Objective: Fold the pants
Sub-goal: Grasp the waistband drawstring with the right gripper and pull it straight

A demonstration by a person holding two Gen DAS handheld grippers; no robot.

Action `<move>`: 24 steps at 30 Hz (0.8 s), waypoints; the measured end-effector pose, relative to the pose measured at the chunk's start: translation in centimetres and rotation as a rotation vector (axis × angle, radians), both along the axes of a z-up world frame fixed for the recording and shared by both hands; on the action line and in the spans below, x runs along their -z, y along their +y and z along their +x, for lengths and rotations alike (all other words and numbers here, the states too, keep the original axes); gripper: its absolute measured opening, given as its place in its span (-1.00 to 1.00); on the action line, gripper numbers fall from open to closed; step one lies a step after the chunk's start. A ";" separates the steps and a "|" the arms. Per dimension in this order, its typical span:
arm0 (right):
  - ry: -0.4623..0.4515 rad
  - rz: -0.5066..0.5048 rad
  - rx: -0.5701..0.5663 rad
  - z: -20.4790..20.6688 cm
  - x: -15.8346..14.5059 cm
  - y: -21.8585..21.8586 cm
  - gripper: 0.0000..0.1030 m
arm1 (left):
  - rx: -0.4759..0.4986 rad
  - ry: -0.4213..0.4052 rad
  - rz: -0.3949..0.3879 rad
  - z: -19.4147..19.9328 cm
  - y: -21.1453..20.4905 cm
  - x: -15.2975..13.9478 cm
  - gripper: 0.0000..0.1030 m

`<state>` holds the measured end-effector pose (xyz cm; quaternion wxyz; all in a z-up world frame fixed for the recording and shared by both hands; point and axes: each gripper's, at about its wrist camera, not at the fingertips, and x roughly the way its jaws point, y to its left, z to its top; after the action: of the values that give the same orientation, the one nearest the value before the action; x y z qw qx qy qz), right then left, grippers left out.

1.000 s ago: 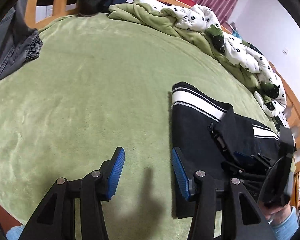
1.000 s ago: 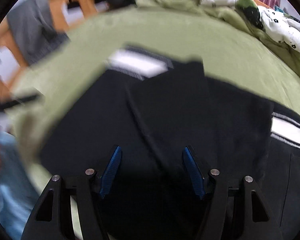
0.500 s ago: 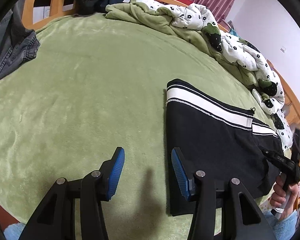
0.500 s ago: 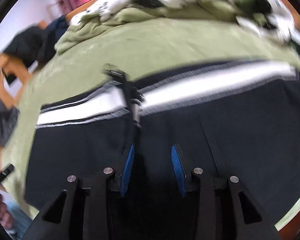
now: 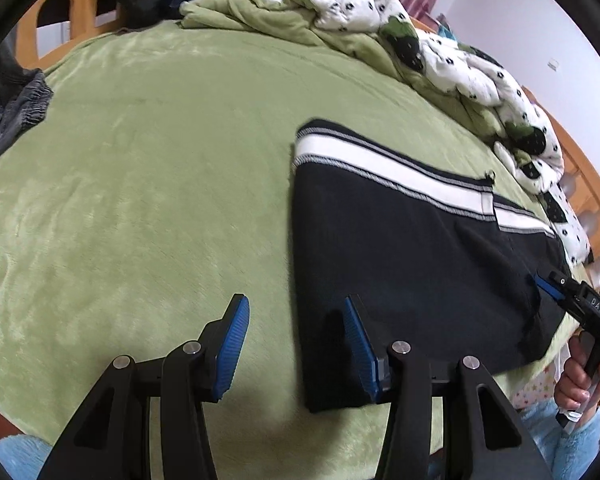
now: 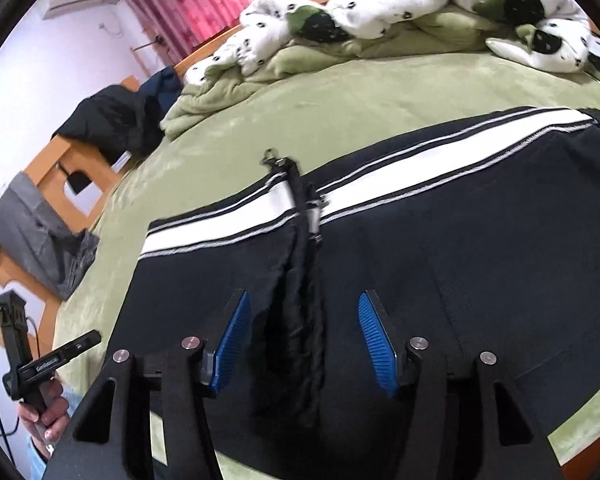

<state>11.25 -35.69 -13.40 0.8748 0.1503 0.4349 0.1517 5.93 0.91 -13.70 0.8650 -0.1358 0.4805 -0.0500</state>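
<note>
- Black fabric with a white side stripe: the pants [image 5: 412, 264] lie folded flat on the plush green bed [image 5: 140, 200]. In the left wrist view the left tool [image 5: 296, 344] hovers part open and empty over their near edge.
- In the right wrist view the right tool [image 6: 304, 340] is opening, its pads clear of a bunched ridge of cloth between them. The fold looks nearly finished; smoothing that ridge likely comes next.
</note>
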 end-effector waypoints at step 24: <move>0.086 -0.168 -0.055 -3.1 2.9 0.1 -0.41 | 0.110 -0.089 -0.073 -0.8 -2.9 -1.2 -0.10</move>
<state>8.18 -35.55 -16.28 0.8603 0.0706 0.4874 0.1319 5.09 -2.02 -12.50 0.8758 -0.1383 0.4463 -0.1210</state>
